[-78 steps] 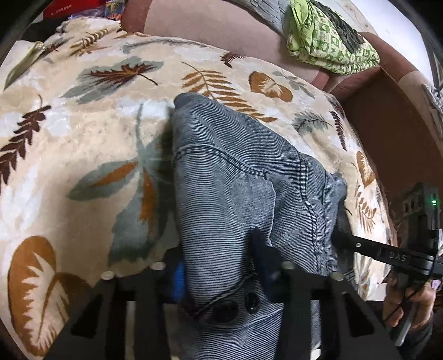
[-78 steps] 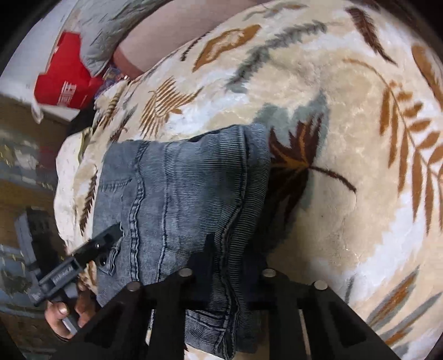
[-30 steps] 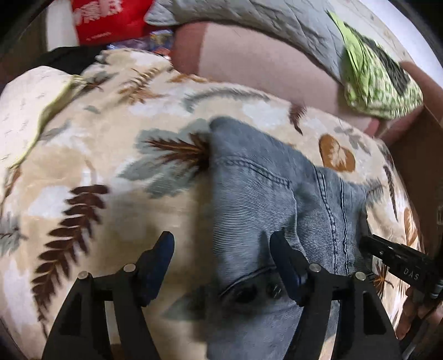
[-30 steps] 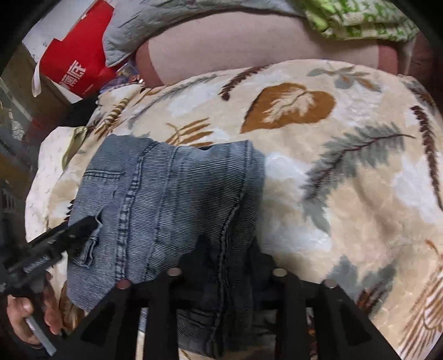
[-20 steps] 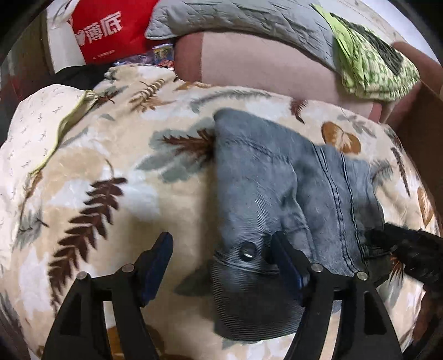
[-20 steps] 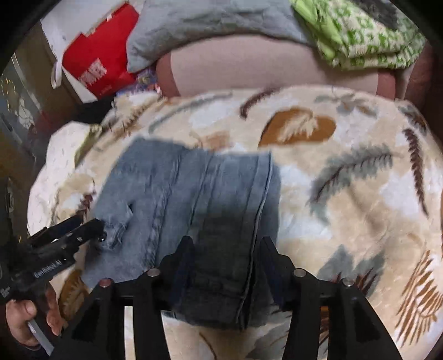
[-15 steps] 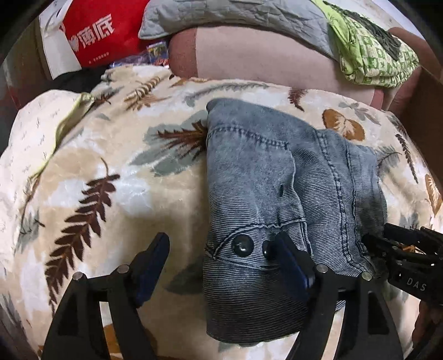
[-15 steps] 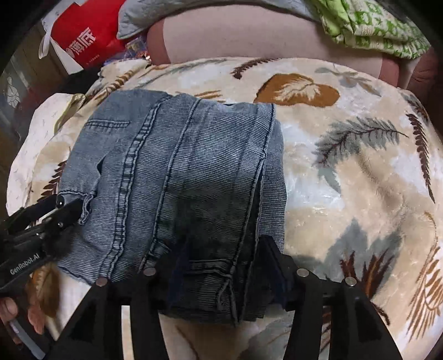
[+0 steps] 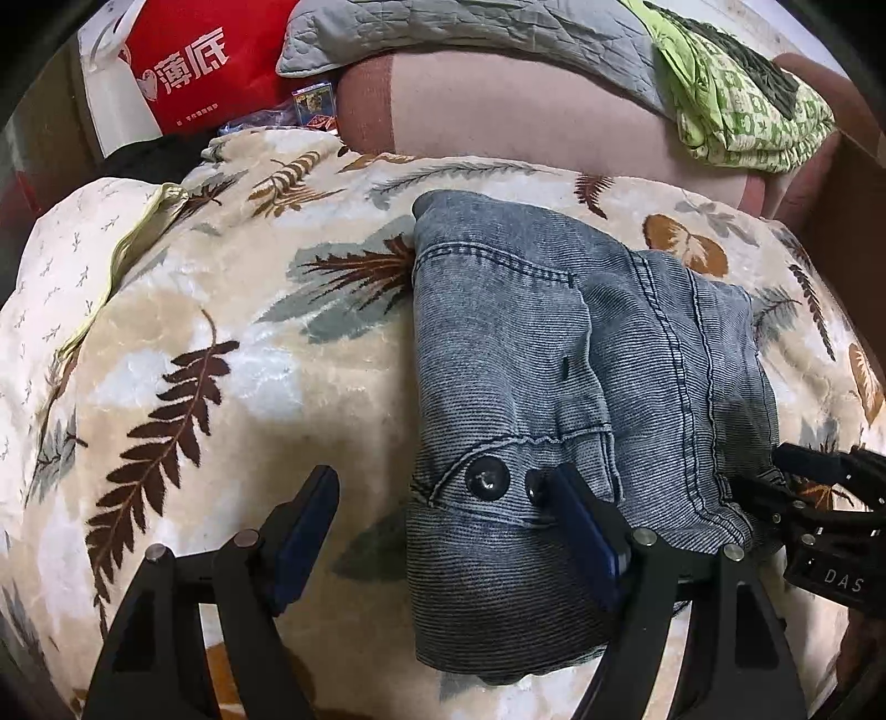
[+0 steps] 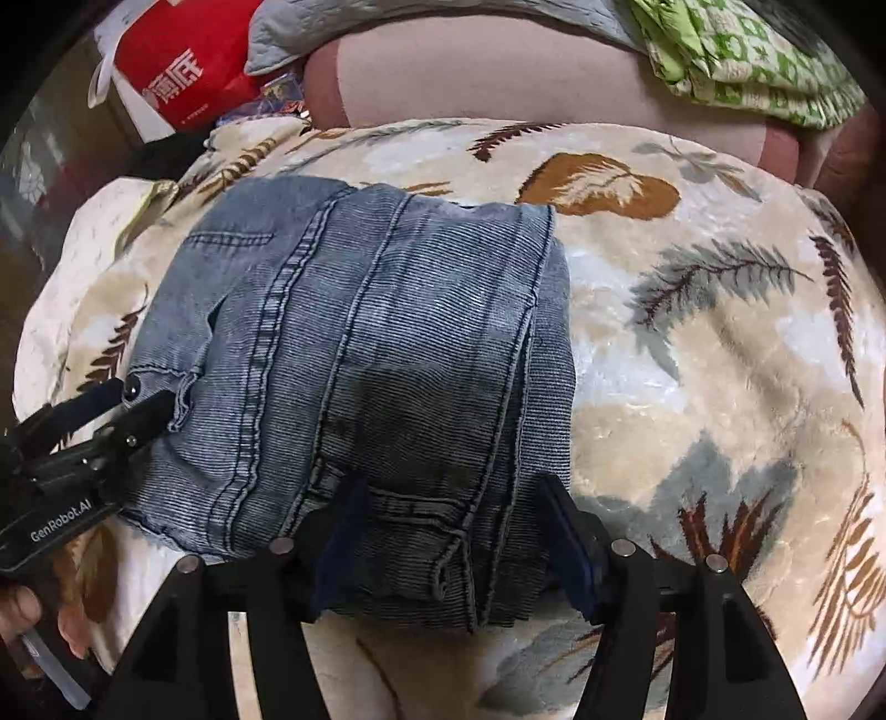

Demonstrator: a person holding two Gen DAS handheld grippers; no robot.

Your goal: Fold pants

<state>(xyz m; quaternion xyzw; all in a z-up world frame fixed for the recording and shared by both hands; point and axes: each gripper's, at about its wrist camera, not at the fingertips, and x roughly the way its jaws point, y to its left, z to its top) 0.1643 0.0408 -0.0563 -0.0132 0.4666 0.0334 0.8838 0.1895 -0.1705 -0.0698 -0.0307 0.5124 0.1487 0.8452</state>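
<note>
The grey-blue denim pants (image 9: 554,360) lie folded into a compact bundle on a leaf-patterned blanket (image 9: 194,343); they also show in the right wrist view (image 10: 376,354). My left gripper (image 9: 443,515) is open over the near left edge of the bundle, by the waistband buttons (image 9: 486,479), holding nothing. My right gripper (image 10: 451,531) is open, its fingers either side of the near right edge, holding nothing. Each gripper shows in the other's view, the right one (image 9: 819,498) and the left one (image 10: 111,415).
The blanket (image 10: 720,360) covers a sofa seat with a pink backrest (image 9: 526,111) behind. A grey quilt (image 9: 470,27) and green patterned cloth (image 9: 742,99) lie on the backrest. A red bag (image 9: 194,61) stands at the back left.
Both grippers opened and let go of the pants, then drew back toward me. The folded bundle now rests on the blanket.
</note>
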